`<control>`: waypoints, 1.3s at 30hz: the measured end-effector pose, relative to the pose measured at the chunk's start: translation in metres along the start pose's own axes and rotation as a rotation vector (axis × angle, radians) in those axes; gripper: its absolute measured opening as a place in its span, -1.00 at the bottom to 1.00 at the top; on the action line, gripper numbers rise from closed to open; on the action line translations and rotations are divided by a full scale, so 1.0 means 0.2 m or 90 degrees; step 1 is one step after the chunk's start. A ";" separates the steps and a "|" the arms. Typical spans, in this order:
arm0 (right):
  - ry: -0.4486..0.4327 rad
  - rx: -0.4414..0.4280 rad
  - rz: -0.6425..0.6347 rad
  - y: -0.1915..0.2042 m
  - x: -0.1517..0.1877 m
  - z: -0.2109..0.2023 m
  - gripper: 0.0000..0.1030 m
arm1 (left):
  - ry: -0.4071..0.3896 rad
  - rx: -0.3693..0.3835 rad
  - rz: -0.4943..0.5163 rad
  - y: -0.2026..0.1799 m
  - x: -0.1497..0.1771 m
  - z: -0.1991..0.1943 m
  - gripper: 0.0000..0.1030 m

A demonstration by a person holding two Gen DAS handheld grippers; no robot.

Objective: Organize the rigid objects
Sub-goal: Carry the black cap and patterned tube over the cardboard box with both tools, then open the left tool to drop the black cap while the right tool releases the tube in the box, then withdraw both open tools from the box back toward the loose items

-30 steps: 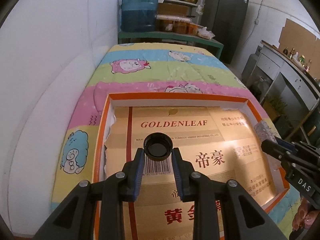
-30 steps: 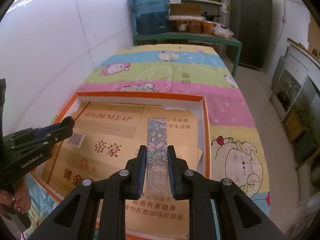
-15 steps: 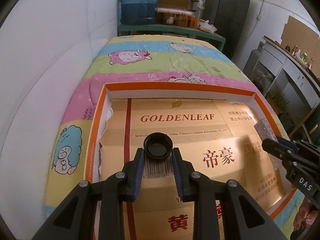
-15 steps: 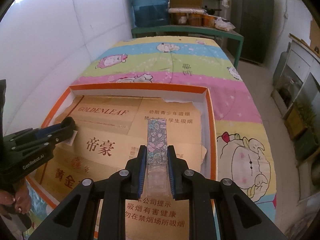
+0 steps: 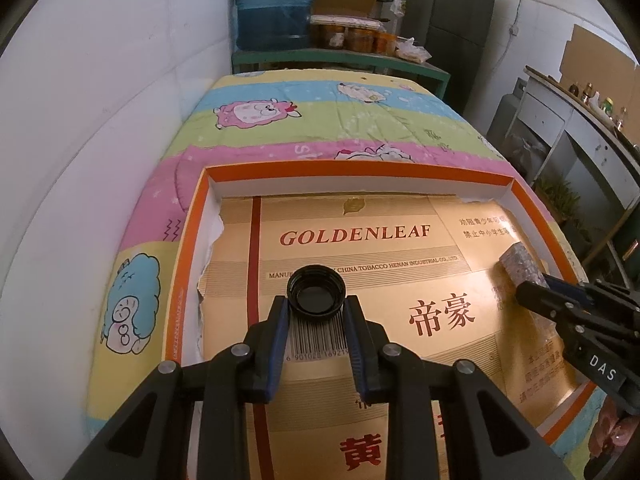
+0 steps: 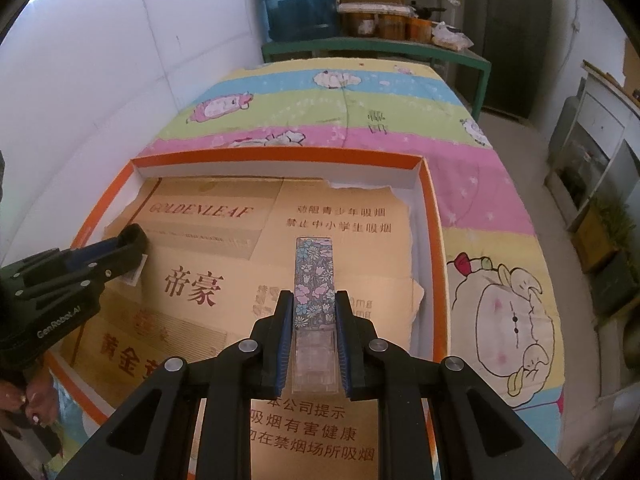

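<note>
right gripper (image 6: pixel 311 308) is clamped on the floral-patterned bar (image 6: pixel 313 280), long axis pointing 12 o'clock, while left gripper (image 5: pixel 316 309) pinches a black bottle cap (image 5: pixel 316 291) open-side up.

tray (image 5: pixel 188 280): on bed (image 5: pixel 320 128)
cardboard (image 5: pixel 400 264): flat in tray
shelf (image 5: pixel 340 60): behind bed
wall (image 5: pixel 100 120): left of bed
cabinets (image 5: pixel 568 128): right

Striped cartoon-print quilt (image 5: pixel 304 120) is covering the bed, w/ sheep figures showing. At far end a green shelf unit (image 5: pixel 340 60) is standing, carrying a blue water jug (image 5: pixel 272 4), amber jars (image 5: pixel 352 38) & a cardboard box (image 5: pixel 344 2). Dark cabinet (image 5: pixel 452 20) is standing to its right; white wall (image 5: pixel 100 100) is running along the left. White counter (image 5: pixel 580 128) is lining the right side.
</note>
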State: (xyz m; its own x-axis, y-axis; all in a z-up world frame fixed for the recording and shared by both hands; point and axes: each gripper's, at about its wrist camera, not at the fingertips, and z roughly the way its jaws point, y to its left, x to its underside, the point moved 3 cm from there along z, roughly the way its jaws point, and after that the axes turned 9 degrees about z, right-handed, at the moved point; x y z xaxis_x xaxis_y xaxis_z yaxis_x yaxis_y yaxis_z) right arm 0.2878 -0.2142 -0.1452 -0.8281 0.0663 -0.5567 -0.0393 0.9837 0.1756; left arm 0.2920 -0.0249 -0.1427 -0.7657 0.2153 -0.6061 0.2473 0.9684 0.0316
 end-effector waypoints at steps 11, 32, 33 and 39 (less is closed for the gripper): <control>0.000 0.022 0.001 -0.01 0.01 0.01 -0.25 | -0.001 0.022 0.004 0.01 0.01 -0.01 -0.44; -0.045 0.032 0.007 -0.02 0.05 -0.20 0.03 | -0.047 0.017 -0.024 0.01 0.04 -0.22 -0.03; -0.047 0.032 0.008 -0.02 0.06 -0.22 0.03 | -0.048 0.024 -0.027 0.01 0.05 -0.24 -0.03; -0.060 0.032 0.010 -0.01 0.08 -0.31 0.03 | -0.066 0.022 -0.037 0.00 0.08 -0.35 -0.03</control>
State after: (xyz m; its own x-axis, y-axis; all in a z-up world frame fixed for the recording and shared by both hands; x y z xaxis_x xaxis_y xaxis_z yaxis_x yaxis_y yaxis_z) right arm 0.2396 -0.2251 -0.1043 -0.7715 0.0950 -0.6291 0.0036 0.9894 0.1449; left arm 0.2391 -0.0137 -0.0967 -0.7141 0.1437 -0.6852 0.2269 0.9734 -0.0323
